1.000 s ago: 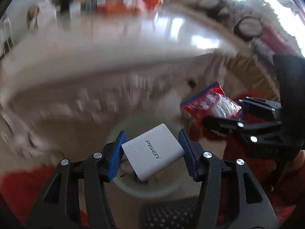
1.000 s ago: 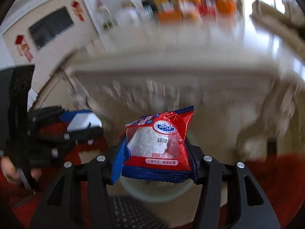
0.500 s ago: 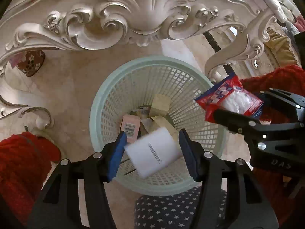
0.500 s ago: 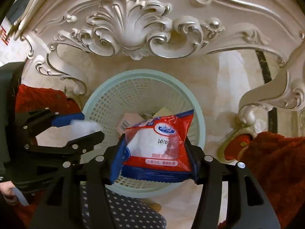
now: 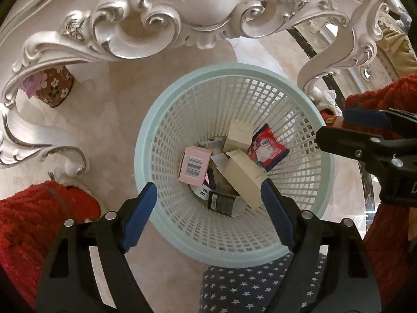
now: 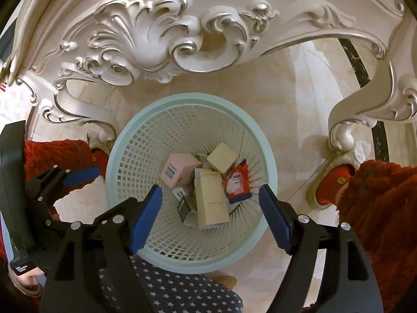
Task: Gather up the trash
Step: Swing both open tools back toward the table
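Observation:
A pale green mesh basket (image 5: pixel 146 135) (image 6: pixel 114 156) stands on the floor right below both grippers. Inside it lie a red and blue snack packet (image 5: pixel 268 151) (image 6: pixel 237 182), a pink box (image 5: pixel 194 165) (image 6: pixel 177 169), a long beige box (image 5: pixel 245 177) (image 6: pixel 211 200) and other cartons. My left gripper (image 5: pixel 207 185) (image 6: pixel 86 195) points down over the basket, its jaws opening with nothing between them. My right gripper (image 6: pixel 209 189) (image 5: pixel 333 125) hangs beside it, its jaws opening and bare too. I cannot pick out the white charger among the boxes.
A carved white table apron (image 5: pixel 182 7) and its curled legs (image 6: pixel 341 133) arch over the basket's far side. Red fuzzy sleeves (image 5: pixel 31 216) flank it. Navy star-print fabric (image 6: pixel 169 287) lies at the near rim. A brown floral pot (image 5: pixel 54 88) sits far left on the marble floor.
Both grippers came down over the basket and their jaws spread. The white charger left the left gripper and the snack packet left the right one; the packet now lies in the basket.

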`<state>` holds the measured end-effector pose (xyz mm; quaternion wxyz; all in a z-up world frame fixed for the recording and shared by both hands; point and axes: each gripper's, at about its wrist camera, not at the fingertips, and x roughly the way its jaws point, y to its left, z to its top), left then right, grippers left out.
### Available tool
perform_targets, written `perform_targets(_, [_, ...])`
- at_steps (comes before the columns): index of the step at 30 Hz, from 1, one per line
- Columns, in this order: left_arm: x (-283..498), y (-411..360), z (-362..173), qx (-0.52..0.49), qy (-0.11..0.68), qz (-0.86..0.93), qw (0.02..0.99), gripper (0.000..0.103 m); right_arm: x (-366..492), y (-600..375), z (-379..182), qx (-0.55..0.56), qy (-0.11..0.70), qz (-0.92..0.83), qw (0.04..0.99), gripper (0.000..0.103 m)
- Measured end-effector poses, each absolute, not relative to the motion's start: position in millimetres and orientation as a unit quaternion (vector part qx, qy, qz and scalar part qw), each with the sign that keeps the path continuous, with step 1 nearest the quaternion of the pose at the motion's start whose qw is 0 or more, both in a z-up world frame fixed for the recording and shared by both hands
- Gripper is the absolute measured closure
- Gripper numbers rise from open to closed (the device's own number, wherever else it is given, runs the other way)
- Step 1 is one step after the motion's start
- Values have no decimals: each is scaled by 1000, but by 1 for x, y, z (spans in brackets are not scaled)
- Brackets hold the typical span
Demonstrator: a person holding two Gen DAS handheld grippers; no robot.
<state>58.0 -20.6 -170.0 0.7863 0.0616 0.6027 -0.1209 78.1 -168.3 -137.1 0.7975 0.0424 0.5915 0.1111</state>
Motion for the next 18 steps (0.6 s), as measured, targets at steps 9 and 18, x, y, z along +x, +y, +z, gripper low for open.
perform_targets(9, [50, -19, -165, 73, 596, -132, 789, 23, 71, -171, -131, 52, 583, 121, 802, 31])
perform_targets(18, [52, -14, -169, 70, 603, -132, 784, 23, 68, -166, -123, 50, 572, 135, 808, 31])
